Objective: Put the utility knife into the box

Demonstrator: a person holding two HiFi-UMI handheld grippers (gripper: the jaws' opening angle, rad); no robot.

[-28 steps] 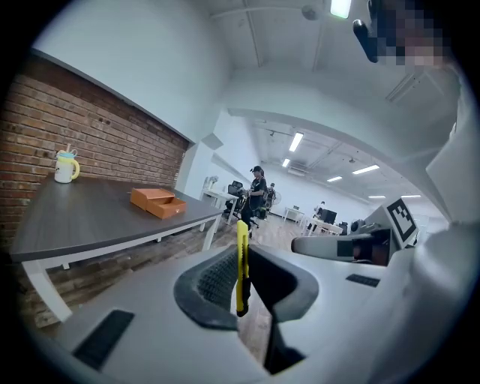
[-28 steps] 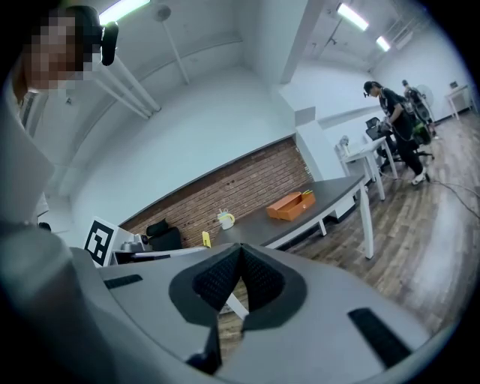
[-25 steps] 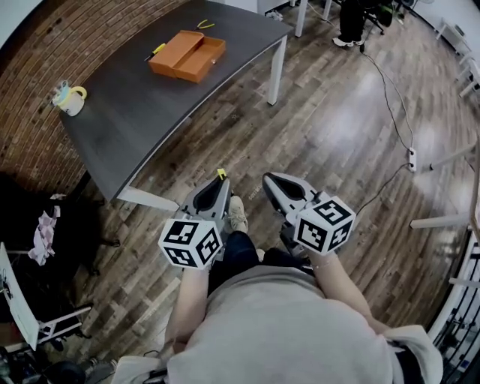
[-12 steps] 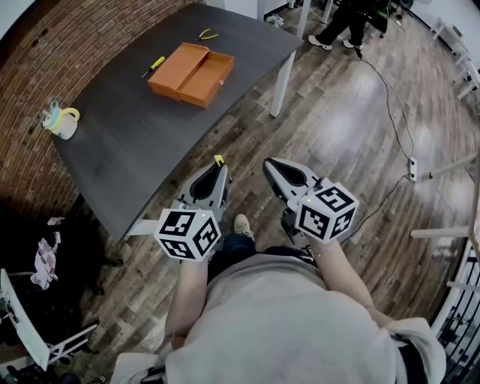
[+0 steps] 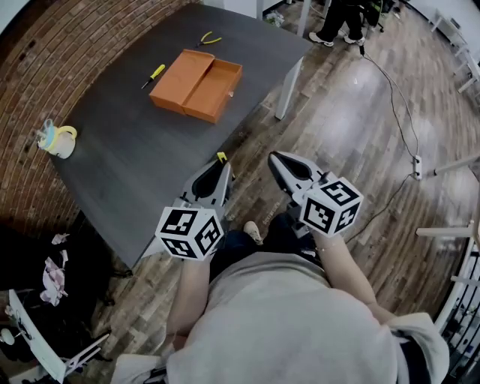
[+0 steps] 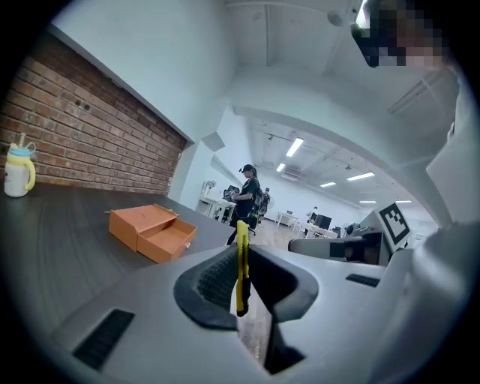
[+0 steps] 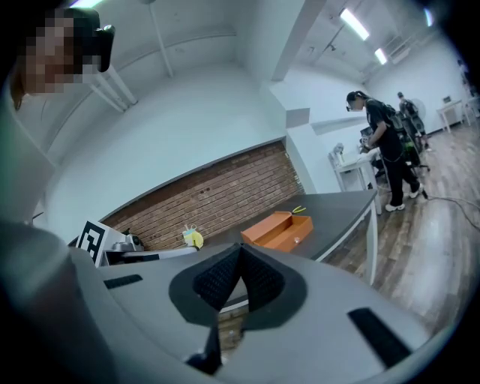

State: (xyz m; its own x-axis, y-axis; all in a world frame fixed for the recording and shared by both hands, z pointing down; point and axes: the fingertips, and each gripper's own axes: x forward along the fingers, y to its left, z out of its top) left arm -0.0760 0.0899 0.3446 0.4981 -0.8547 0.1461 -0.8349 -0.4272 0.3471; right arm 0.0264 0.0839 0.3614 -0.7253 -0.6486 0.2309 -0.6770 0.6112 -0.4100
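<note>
Close in front of the person's chest, two grippers point forward side by side, each with its marker cube nearest the body; the left gripper point(image 5: 218, 166) has its jaws clamped on the utility knife point(image 6: 241, 264), a thin yellow strip standing upright between the ribbed pads, its yellow tip poking out past the jaw ends; the right gripper point(image 5: 283, 160) holds nothing, its jaws pressed together so that the pads meet in a narrow seam; the two grippers sit near each other but apart, above the wood floor point(image 5: 360, 120), the left one right by the near edge of the dark grey table point(image 5: 127, 157); further along that table, well away from the knife, lies the orange box point(image 5: 197, 75), open, its two shallow halves side by side and both bare inside; just beyond the box rests a screwdriver point(image 5: 154, 73) with a yellow handle, and past that, near the far corner, a pair of yellow-handled pliers point(image 5: 209, 37); off to the left by the brick wall point(image 5: 52, 52) stands a pale cup point(image 5: 58, 141) with a yellow handle; on the floor to the right a cable point(image 5: 390, 97) runs to a power strip point(image 5: 417, 162); at the far end a person in dark clothes point(image 5: 337, 19) stands near other desks.
</note>
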